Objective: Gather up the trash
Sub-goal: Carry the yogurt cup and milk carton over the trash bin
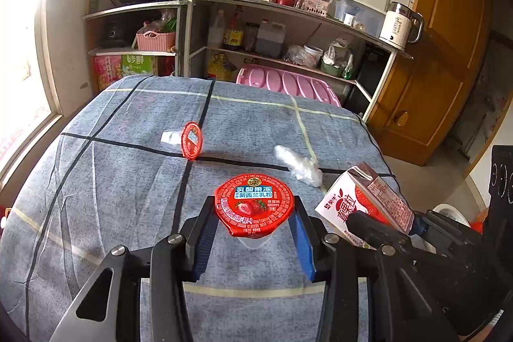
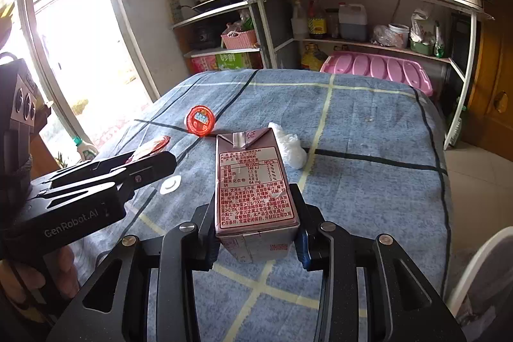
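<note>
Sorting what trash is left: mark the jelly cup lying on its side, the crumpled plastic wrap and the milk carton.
Tipped jelly cup [image 1: 191,140], left wrist view, on its red lid.
Crumpled plastic wrap [image 1: 296,164], left wrist view, on its middle.
Milk carton [image 2: 255,181], right wrist view, on the printed panel.

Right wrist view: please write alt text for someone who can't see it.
The right tool grips a drink carton above a table covered in blue checked cloth. On the cloth lie a red-lidded jelly cup and a crumpled plastic wrapper. The left tool holds another jelly cup.
</note>
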`<state>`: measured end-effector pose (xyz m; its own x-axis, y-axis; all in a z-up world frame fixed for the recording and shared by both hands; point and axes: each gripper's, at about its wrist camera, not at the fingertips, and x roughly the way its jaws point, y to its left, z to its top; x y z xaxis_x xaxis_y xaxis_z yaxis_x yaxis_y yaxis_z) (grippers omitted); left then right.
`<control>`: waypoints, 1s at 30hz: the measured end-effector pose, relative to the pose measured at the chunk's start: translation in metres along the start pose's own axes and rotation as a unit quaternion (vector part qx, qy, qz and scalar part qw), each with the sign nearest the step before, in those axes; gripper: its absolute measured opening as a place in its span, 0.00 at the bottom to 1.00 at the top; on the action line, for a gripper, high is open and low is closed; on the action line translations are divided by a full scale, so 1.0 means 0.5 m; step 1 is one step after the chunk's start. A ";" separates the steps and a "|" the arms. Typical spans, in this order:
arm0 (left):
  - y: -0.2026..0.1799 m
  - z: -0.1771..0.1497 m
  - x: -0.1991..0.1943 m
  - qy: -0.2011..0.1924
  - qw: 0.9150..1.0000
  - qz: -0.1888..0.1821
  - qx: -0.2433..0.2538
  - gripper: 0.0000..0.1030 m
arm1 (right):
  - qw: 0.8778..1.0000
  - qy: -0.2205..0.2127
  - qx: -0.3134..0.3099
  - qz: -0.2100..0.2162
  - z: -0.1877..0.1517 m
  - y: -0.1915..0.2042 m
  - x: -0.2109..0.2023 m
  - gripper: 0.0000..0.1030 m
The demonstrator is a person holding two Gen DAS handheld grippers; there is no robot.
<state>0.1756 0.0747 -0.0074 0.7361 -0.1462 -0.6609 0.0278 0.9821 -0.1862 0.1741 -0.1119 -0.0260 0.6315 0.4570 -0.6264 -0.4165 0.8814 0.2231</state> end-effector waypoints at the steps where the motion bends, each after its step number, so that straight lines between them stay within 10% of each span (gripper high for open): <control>1: -0.009 -0.001 -0.005 -0.001 1.000 -0.002 0.004 0.43 | 1.000 -0.003 0.001 -0.002 -0.002 -0.004 -0.013 0.37; 30: -0.384 -0.092 -0.092 -0.015 0.980 -0.127 0.151 0.43 | 0.981 -0.063 0.114 -0.141 -0.146 -0.226 -0.329 0.37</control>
<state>0.1053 -0.1126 0.0255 0.6987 -0.3914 -0.5989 0.4084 0.9055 -0.1152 0.0695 -0.2956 -0.0026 0.7820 0.1897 -0.5937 -0.0650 0.9722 0.2250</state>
